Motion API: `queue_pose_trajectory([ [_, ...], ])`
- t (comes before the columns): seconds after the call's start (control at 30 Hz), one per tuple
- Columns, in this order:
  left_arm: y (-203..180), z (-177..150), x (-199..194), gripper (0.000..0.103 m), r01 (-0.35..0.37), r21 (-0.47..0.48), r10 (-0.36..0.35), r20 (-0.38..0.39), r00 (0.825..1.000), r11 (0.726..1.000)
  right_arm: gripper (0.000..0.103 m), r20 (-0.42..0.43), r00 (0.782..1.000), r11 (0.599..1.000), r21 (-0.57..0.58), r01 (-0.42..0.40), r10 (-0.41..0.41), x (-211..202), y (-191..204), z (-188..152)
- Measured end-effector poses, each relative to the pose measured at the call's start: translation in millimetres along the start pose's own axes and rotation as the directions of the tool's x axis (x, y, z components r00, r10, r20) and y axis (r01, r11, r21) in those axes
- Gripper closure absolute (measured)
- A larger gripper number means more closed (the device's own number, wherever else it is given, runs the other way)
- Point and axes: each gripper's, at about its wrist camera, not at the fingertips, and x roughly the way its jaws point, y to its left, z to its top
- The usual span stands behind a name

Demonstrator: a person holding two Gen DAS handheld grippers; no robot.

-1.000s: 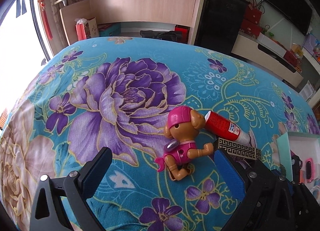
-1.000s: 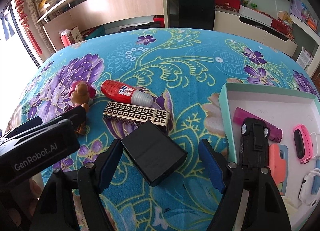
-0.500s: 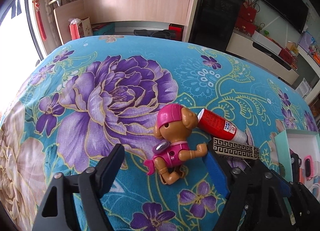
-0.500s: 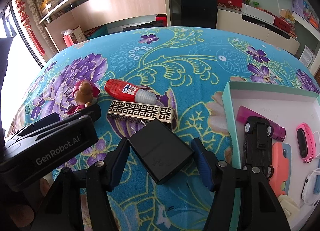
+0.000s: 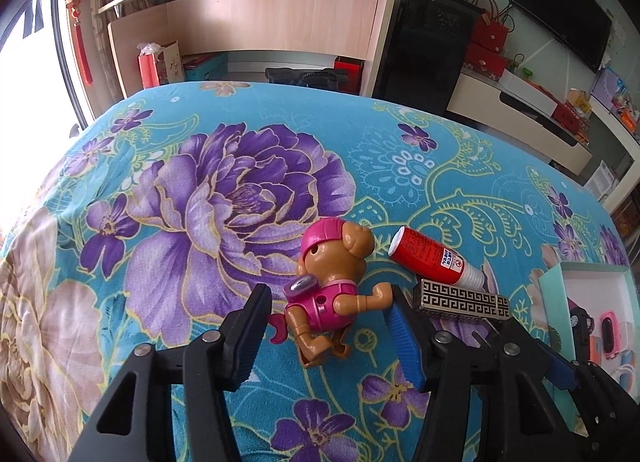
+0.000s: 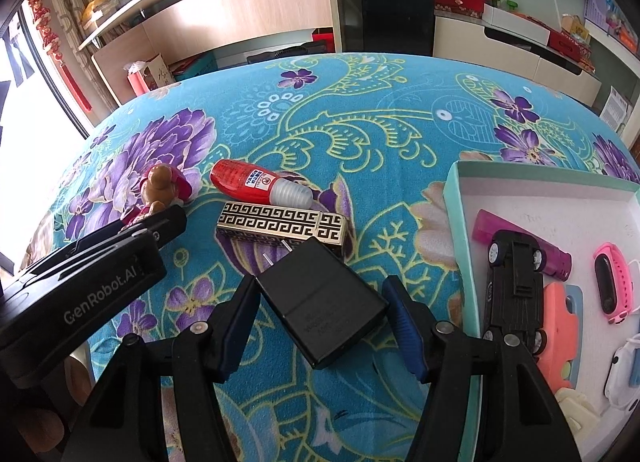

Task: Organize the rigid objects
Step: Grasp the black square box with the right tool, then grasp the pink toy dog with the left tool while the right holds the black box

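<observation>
Right now both hand-held grippers are set over things on the flowered surface (image 5: 224,198), and neither has a firm hold yet. The left hand-held gripper (image 5: 332,336) has just been closing; the toy dog (image 5: 332,286) lies on its side between its 2 pads. The right pad (image 5: 400,338) sits at or against the dog's outstretched arm, while the left pad (image 5: 250,338) stands clear of the pink body, so the jaws are still spread, not pinching. The right hand-held gripper (image 6: 320,322) straddles the black charger (image 6: 324,306), which lies flat and skewed between the pads with its 2 prongs pointing away; the left pad looks very near or touching its corner, the right pad shows a gap.

The main risk on the left is an off-centre grip: if the pads meet the arm and the rounded body instead of 2 flat faces, the dog can pivot or squirt out, likely toward the red bottle (image 5: 432,260) and the patterned box (image 5: 460,300) just beside it. On the right, because the charger sits diagonally, closing on its corners could spin it or push it against the patterned box instead of seizing it. The cloth is soft, so pressing down could bunch it and shift the neighbours.

Later, the tray (image 6: 456,222) to the right is already crowded with a toy car (image 6: 516,286), a purple tube (image 6: 516,238) and pink items, so a careless drop could land on them.
</observation>
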Motion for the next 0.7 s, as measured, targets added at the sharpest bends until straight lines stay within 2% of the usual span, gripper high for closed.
queue_pose_trajectory([
  [0.7,0.3,8.8,-46.3,0.043,0.009,0.008,-0.009,0.112,0.994,1.000,0.038,0.070,0.997,0.999,0.037,-0.021,0.019,-27.4,-10.7,5.0],
])
